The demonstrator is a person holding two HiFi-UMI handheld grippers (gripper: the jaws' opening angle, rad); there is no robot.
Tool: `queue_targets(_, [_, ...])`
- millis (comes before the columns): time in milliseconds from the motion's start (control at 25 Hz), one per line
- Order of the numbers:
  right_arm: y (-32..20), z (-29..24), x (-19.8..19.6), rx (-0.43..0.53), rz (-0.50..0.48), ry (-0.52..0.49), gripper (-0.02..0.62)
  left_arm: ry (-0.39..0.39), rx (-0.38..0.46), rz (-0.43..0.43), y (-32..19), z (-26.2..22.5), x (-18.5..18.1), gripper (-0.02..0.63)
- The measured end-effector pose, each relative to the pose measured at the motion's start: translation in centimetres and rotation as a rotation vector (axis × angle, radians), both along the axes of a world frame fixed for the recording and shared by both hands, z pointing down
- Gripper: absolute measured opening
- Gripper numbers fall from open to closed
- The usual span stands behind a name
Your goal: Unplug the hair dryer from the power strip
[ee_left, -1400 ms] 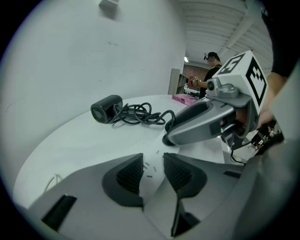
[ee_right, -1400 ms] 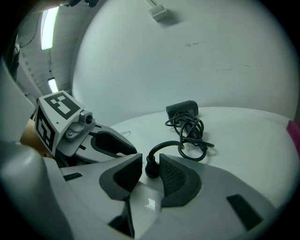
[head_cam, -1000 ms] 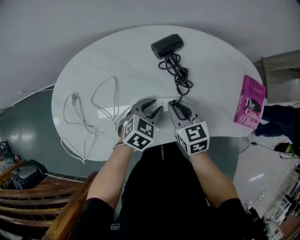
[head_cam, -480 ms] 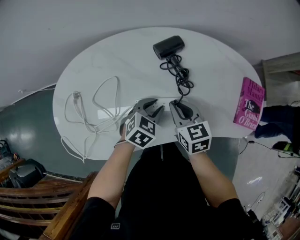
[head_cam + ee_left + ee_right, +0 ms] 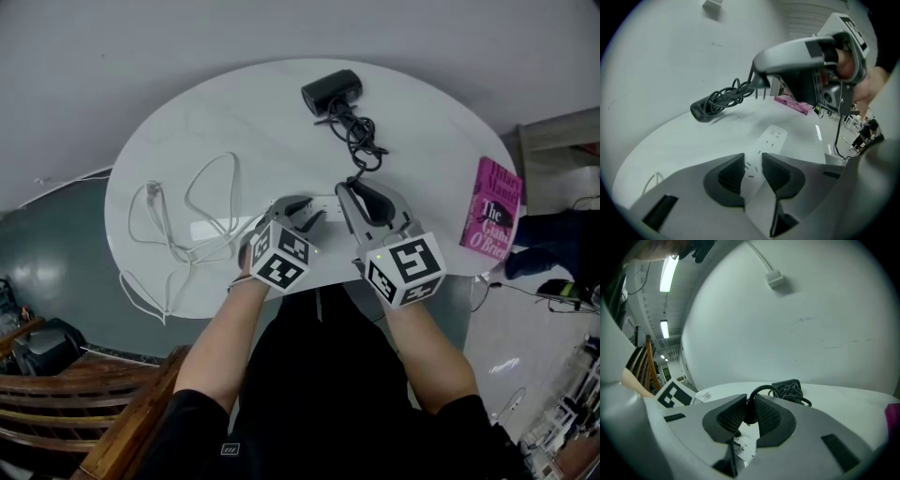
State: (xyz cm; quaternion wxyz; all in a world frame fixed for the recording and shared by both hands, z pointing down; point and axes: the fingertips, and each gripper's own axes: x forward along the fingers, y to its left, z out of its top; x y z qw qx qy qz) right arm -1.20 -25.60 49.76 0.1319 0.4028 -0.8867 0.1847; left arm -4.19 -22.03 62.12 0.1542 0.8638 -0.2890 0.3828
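Observation:
On the white round table [image 5: 187, 141] lies the white power strip [image 5: 769, 138], and my left gripper [image 5: 753, 172] is shut on its near end, holding it flat. My right gripper [image 5: 356, 190] hangs a little above the strip, shut on the black plug [image 5: 750, 412]. In the left gripper view the plug's bare prongs [image 5: 761, 93] stick out below the right gripper [image 5: 758, 75], free of the strip. The black cord [image 5: 361, 141] runs in loops from the plug to the black hair dryer [image 5: 332, 92] at the table's far side.
A pink book [image 5: 494, 214] lies at the table's right edge. A long white cable [image 5: 178, 234] loops over the left half of the table and hangs off its front. A wooden chair [image 5: 84, 412] stands at lower left.
My right gripper has risen from the strip with the plug in it, pulling the prongs out. The cord has drawn tighter and the hair dryer has shifted slightly. The left gripper has stayed put.

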Motion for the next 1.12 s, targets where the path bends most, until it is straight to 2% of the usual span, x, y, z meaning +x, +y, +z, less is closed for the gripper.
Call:
queue_targets(120, [-0.2,-2.3,1.4,-0.008,0.028,-0.045,0.067,0.009,-0.005,-0.009,0.1,-0.1,0.0,0.12])
queue_targets(280, [0.3,-2.4,3.4,-0.032,0.053,-0.04,0.067,0.005,-0.008,-0.022,0.1,-0.1,-0.1,0.118])
queue_targets(800, [4.0,2.2,8.7,-0.17,0.155,-0.046,0.066,0.101,0.078,-0.118,-0.7,-4.9,-1.0,0.12])
queue_targets(1120, [5.6,5.9,10.1,-0.259,0.186,-0.048,0.067,0.177,0.104,-0.184,-0.3,-7.5,-1.3,0.118])
